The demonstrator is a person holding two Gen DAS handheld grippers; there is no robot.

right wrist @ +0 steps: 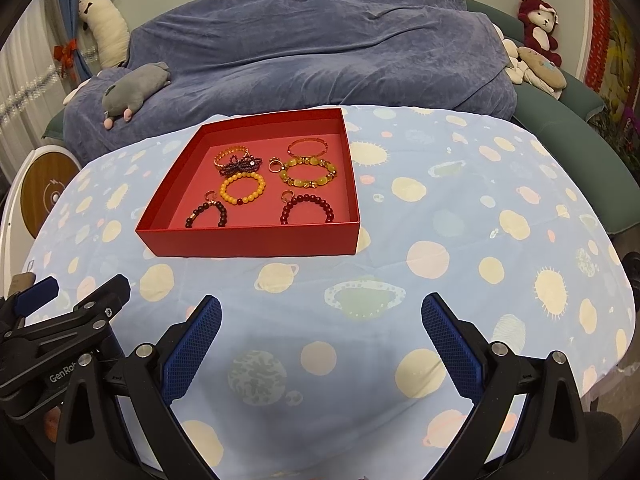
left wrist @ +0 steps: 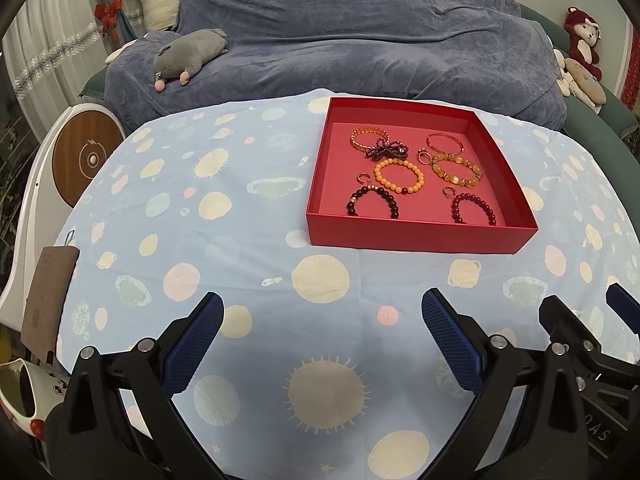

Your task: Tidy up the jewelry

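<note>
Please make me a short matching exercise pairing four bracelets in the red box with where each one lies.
Things:
1. orange bead bracelet
2. thin rose-gold bangle
3. red bead bracelet
4. dark brown bead bracelet

Places in the red box, as the right wrist camera sees it:
A. near left corner
B. far right
C. middle
D. near right

Pairs: 1-C, 2-B, 3-D, 4-A
</note>
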